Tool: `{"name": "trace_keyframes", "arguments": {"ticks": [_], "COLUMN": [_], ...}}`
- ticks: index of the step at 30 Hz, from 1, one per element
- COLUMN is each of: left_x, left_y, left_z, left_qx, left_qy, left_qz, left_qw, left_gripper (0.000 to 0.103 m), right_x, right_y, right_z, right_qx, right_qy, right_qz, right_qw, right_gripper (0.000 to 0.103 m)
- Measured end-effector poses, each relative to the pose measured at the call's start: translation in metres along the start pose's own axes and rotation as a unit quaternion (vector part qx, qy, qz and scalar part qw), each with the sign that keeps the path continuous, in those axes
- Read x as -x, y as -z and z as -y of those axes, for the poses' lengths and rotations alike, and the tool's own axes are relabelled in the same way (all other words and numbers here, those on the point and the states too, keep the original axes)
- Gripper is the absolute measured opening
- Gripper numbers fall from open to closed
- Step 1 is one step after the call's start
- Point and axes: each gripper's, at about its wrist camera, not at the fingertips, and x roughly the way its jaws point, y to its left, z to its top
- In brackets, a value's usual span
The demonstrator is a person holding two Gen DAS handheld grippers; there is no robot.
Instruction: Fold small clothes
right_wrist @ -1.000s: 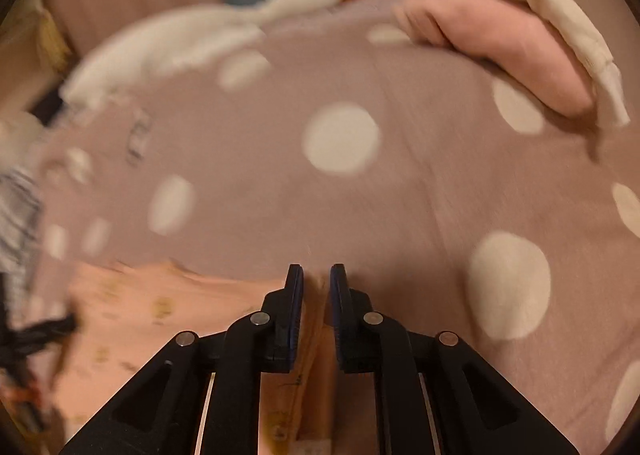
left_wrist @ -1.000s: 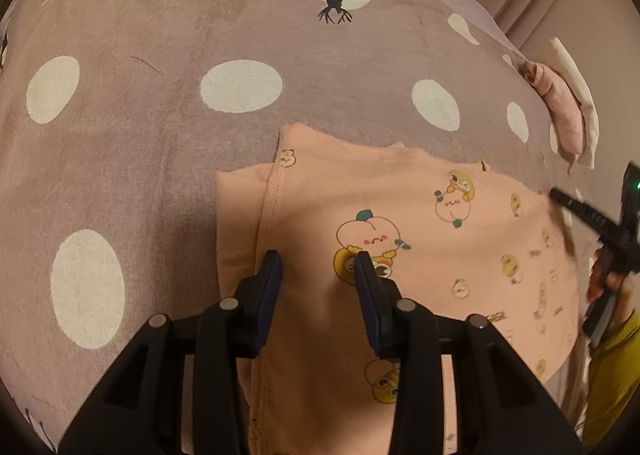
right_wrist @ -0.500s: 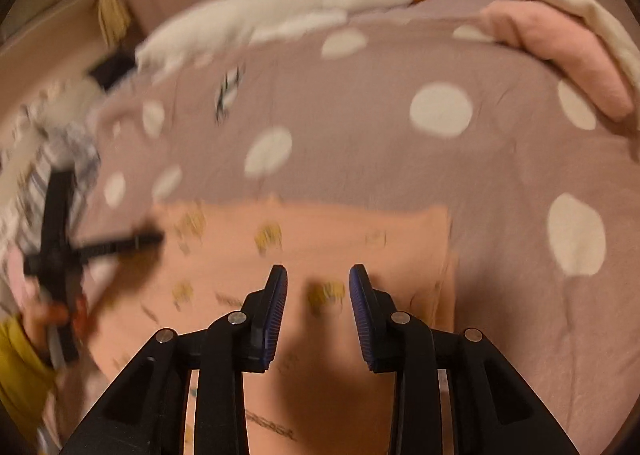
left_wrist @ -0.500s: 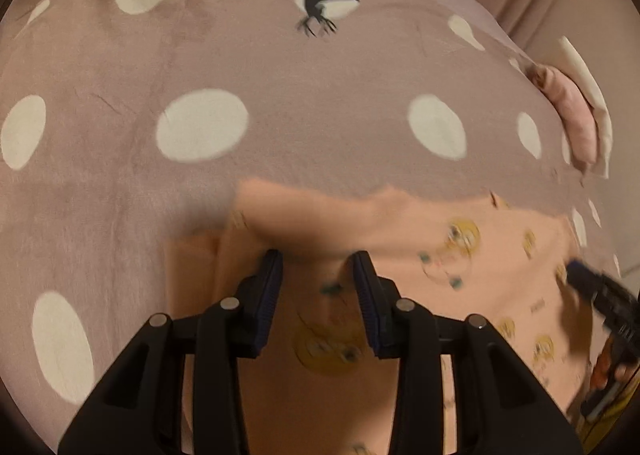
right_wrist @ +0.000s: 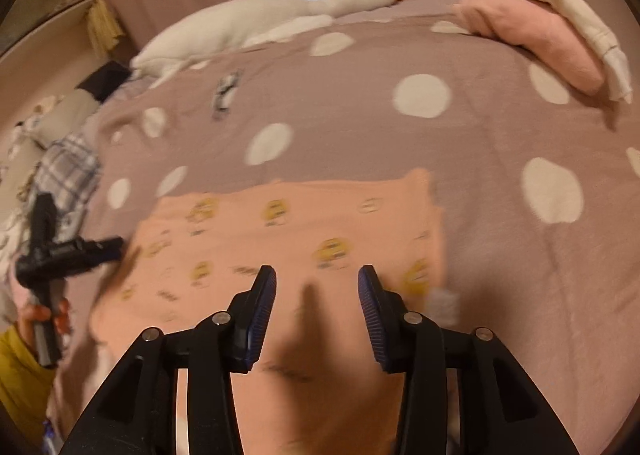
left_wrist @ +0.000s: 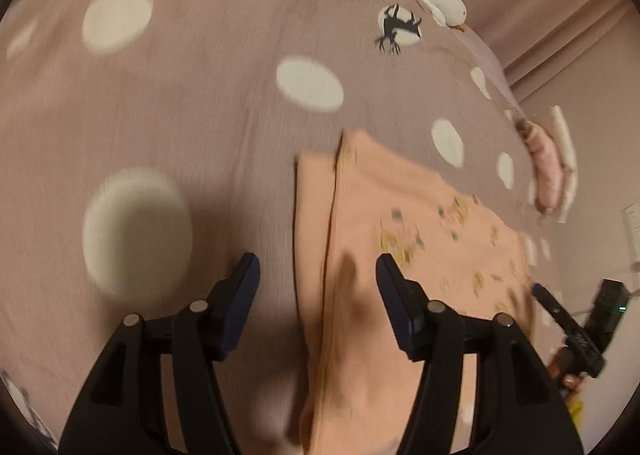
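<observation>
Though motion-blurred, peach garment [left_wrist: 408, 239] lies folded on dotted bedspread [left_wrist: 192, 103], print illegible. Left gripper [left_wrist: 318, 275] and right gripper [right_wrist: 317, 287]: both spread wide, holding nothing. Garment's near edge cut off.

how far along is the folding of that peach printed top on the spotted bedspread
Partly done: the peach printed cotton top lies flat on the mauve white-spotted bedspread as a rectangle, one side layer already lapped over. Nothing is in hand: the left gripper and right gripper are both open above it. Further folds probably remain.
</observation>
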Motion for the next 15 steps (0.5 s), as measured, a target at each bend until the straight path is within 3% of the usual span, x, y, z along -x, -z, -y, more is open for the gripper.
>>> {"name": "trace_keyframes", "arguments": {"ticks": [4,7,8,13,15], "left_x": [-0.004,-0.006,-0.009,-0.022,-0.027], "left_y": [0.017,0.019,0.017,0.012,0.009], "left_z": [-0.002,0.004,0.008,0.025,0.031], "left_qx": [0.028,0.030,0.030,0.011,0.004], "left_qy": [0.065,0.103,0.111,0.102,0.096], "left_qz": [-0.023,-0.030,-0.031,-0.030,-0.025], "left_qw": [0.9972,0.9938,0.9928,0.9942,0.9951], "left_gripper": [0.063,0.085,0.087,0.085,0.076], "right_x": [-0.006,-0.012,-0.016,-0.039,-0.049], "right_y": [0.007,0.012,0.012,0.005,0.000], "right_z": [-0.015,-0.027,-0.031,-0.056,-0.065], "right_qx": [-0.001,-0.005,-0.003,0.017,0.021], "right_qy": [-0.041,-0.060,-0.063,-0.066,-0.067], "right_qz": [-0.018,-0.028,-0.031,-0.043,-0.047], "right_qw": [0.999,0.998,0.998,0.997,0.996], "right_gripper": [0.043,0.043,0.043,0.043,0.043]}}
